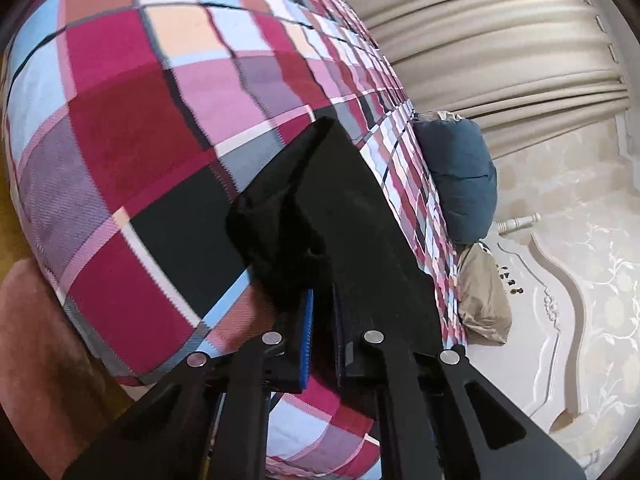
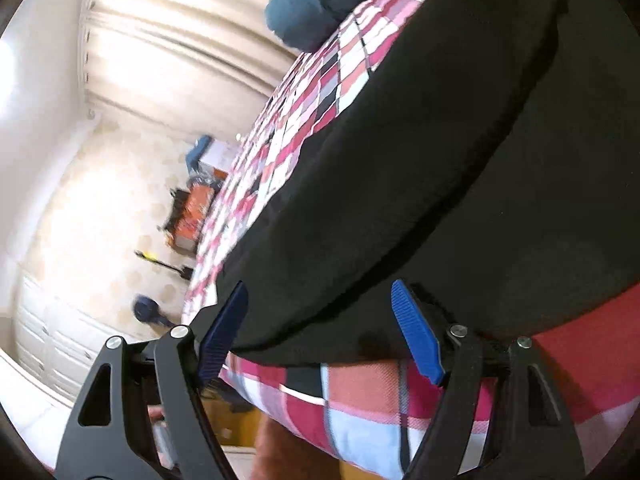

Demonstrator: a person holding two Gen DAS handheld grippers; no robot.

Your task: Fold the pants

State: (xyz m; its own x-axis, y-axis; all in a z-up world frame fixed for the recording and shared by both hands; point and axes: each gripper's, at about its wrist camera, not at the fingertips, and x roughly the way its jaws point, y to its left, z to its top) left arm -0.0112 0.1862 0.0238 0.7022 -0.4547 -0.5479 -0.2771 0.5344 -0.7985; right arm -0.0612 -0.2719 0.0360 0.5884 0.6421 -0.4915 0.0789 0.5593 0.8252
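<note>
- The black pants (image 2: 440, 152) lie spread on a bed with a checked blanket (image 1: 120, 128); one end reaches the near edge of the bed.
- The left gripper (image 1: 320, 312) has its fingers (image 1: 306, 320) clenched on a bunched corner of the pants; dark cloth rises in a crumpled fold just in front of the blue pads; the cloth goes away from there in a long strip over the blanket.
- The right gripper (image 2: 320, 320) has its fingers (image 2: 416, 332) released, standing wide apart; the hem of the pants lies between the blue pads, but the pads do not press on it.
- A blue pillow (image 1: 464, 184) rests at the far side of the bed, near a beige curtain (image 1: 500, 40).
</note>
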